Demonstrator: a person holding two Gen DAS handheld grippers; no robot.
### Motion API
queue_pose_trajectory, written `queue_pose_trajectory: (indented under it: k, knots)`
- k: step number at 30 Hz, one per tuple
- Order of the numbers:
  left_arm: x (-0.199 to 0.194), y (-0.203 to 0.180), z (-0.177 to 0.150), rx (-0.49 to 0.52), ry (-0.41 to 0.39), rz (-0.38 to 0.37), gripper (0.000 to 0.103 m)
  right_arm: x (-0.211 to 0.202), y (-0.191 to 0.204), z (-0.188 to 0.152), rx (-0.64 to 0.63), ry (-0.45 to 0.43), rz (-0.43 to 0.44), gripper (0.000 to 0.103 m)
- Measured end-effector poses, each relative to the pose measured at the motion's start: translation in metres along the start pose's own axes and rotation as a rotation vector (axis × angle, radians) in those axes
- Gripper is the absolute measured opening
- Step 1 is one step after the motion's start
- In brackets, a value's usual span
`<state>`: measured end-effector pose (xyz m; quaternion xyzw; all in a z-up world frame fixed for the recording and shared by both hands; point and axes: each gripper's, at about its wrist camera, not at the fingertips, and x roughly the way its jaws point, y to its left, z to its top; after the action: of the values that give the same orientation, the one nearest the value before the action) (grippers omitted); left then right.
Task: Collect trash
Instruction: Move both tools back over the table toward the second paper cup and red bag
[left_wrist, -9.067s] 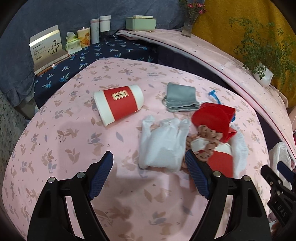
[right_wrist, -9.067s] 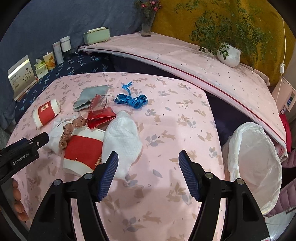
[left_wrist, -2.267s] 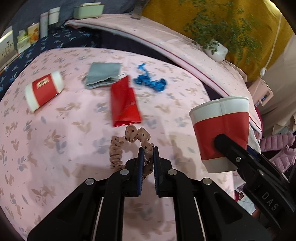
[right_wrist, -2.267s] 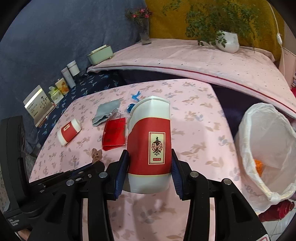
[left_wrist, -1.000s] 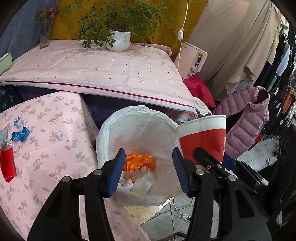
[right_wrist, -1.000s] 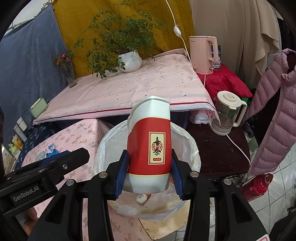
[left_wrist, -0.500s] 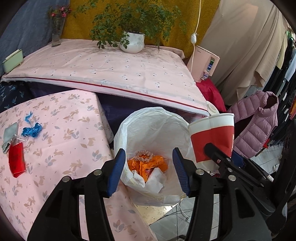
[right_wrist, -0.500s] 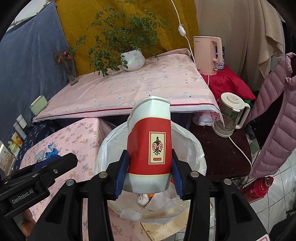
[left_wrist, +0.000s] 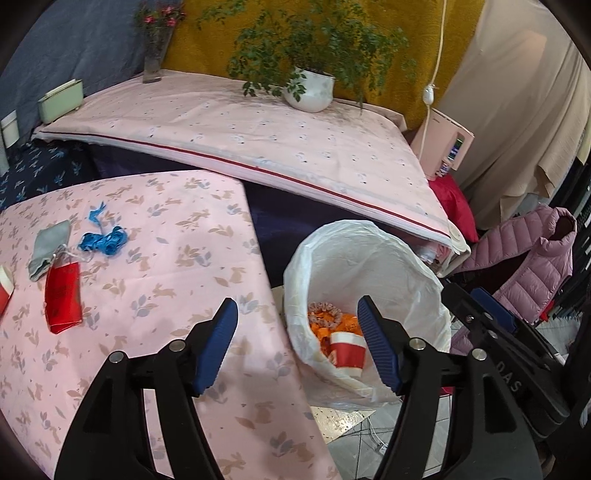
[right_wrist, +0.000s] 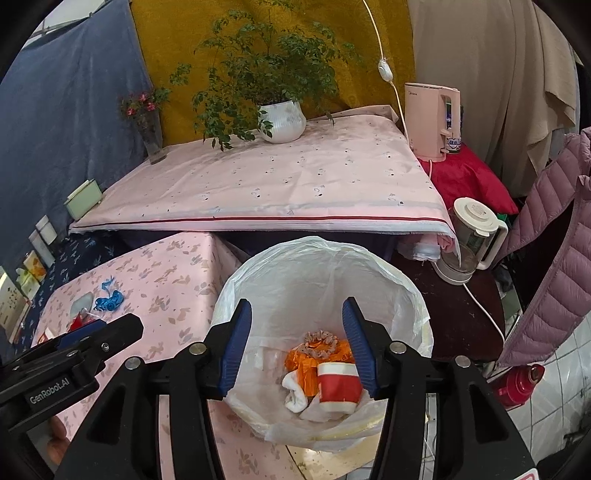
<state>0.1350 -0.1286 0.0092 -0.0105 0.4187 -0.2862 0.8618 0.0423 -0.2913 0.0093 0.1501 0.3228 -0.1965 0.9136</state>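
R gripper (right_wrist: 297, 341): fingers spread wide, nothing between them; hung over the mouth of the bin bag (right_wrist: 399, 291).
L gripper (left_wrist: 297, 345): fingers also wide apart, empty; sat over the table edge w/ the bag just to its right side.
Bin bag: white plastic liner (left_wrist: 369, 251), open-topped, standing on the floor right beside the table corner.
Red/white paper cup (right_wrist: 339, 387): inside the bag, lying on top of the other rubbish, rim toward the cam; also seen in L view (left_wrist: 347, 353).
Other stuff in bag: beige scrunchie (right_wrist: 320, 340) on orange wrapper (right_wrist: 306, 363), white tissue (right_wrist: 295, 393) next to the cup.
Table (left_wrist: 177, 258): pink floral cloth.
On table, far left: red packet (left_wrist: 62, 297), grey pouch (left_wrist: 50, 249) touching its top end, blue ribbon (left_wrist: 105, 240) just beside the pouch.
2nd red/white cup (left_wrist: 5, 288): at the left frame edge, mostly cut off.
Background: potted plant (right_wrist: 282, 118) on the pink-covered bed, pink kettle (right_wrist: 432, 122) on red cloth, blender jug (right_wrist: 469, 240) right of the bag.
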Motion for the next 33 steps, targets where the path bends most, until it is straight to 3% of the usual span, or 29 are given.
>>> queue_pose_trajectory:
  k: [16, 33]
  knots:
    - [-0.023, 0.062, -0.014, -0.107, -0.021, 0.068, 0.064, -0.014, 0.065, -0.009, -0.105, 0.003, 0.064, 0.054]
    - [-0.062, 0.175, -0.038, -0.288, -0.059, 0.206, 0.064, -0.014, 0.161, -0.035, -0.241, 0.053, 0.187, 0.054]
